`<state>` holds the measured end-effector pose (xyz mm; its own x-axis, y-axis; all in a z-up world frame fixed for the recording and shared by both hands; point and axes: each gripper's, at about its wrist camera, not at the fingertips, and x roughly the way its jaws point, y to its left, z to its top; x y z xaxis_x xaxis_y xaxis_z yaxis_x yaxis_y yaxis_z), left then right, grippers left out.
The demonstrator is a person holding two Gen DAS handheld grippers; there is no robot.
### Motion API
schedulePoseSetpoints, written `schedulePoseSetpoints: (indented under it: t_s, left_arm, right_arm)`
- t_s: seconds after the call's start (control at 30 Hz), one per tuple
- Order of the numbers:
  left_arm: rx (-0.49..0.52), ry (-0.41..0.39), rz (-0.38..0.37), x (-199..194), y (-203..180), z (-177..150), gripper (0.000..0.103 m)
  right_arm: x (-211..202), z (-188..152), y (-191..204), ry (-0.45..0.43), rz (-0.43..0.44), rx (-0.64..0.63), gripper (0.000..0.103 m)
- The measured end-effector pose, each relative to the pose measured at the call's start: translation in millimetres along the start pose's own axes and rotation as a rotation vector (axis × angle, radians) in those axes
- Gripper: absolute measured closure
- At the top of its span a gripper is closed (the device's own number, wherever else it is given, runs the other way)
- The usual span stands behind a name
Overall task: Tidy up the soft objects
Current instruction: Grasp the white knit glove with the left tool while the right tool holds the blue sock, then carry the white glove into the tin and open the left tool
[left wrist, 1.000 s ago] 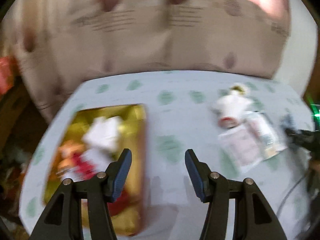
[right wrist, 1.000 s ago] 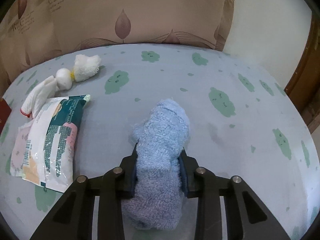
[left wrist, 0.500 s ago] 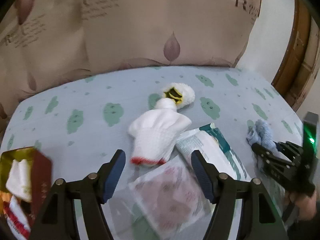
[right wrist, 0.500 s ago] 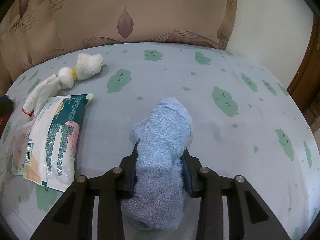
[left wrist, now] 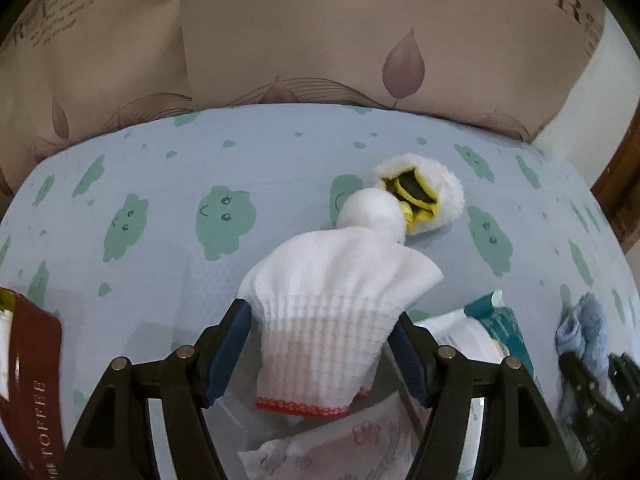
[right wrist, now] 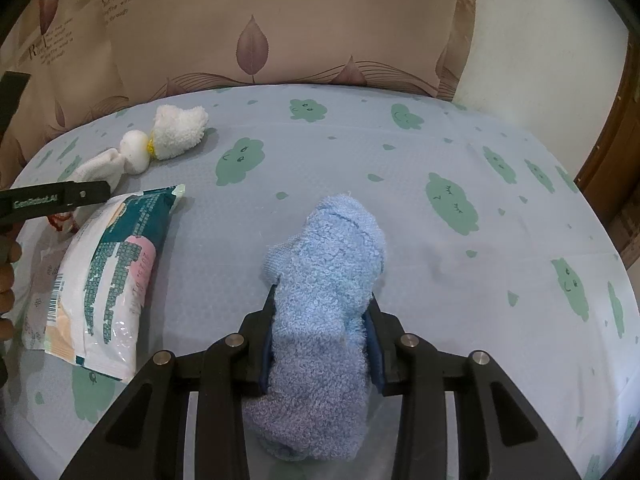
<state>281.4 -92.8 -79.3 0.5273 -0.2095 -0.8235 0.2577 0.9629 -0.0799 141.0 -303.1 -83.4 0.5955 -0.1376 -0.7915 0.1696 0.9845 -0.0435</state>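
A white knit glove [left wrist: 324, 312] with a red cuff lies on the blue sheet, its far end bunched into a ball against a fluffy white sock [left wrist: 424, 196] with a yellow opening. My left gripper [left wrist: 320, 344] is open, its jaws on either side of the glove's cuff end. My right gripper [right wrist: 320, 336] is shut on a light blue terry sock [right wrist: 324, 292] and holds it just above the sheet. The blue sock also shows at the right of the left wrist view [left wrist: 584, 328]. The glove and white sock show at the left of the right wrist view [right wrist: 132, 152].
A teal and white plastic packet [right wrist: 108, 276] lies beside the glove, on a pale floral packet [left wrist: 340, 448]. A red and gold toffee box [left wrist: 28, 380] stands at the far left. Brown leaf-print pillows [right wrist: 256, 32] line the back. A wooden frame [right wrist: 616, 160] is at the right.
My left gripper swung right, away from the toffee box, and closed in on the white glove, whose cuff now lies between its open jaws. My right gripper has hardly moved with the blue sock.
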Motion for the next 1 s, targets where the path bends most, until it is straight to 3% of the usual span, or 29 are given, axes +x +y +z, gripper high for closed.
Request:
schedulePoseSetpoints:
  t_s: [0.03,0.07,0.2,0.43,0.77,1.0]
  left_arm:
    - [-0.016,-0.005,-0.007,1,0,1,0.038]
    - [-0.036,-0.005,-0.022,0,4,1,0.055]
    - [-0.089,-0.005,-0.094,-7,16,2,0.069]
    - [-0.151,-0.02,-0.111,-26,28,-1,0.073]
    - [-0.075,-0.072,-0.005,-63,26,-10,0.073]
    - [-0.088,-0.066,0.032,-80,39,-20,0.073]
  right_arm:
    - [0,0,0,0.0,0.001,0.001,0.068]
    - [-1,0,0,0.0,0.001,0.002,0.068]
    - [0,0,0,0.0,0.004,0.002,0.068]
    - [0,0,0,0.0,0.005,0.001,0.068]
    - [0,0,0,0.0,0.002,-0.001,0.068]
    - [1,0,1,0.0,0.002,-0.001,0.068]
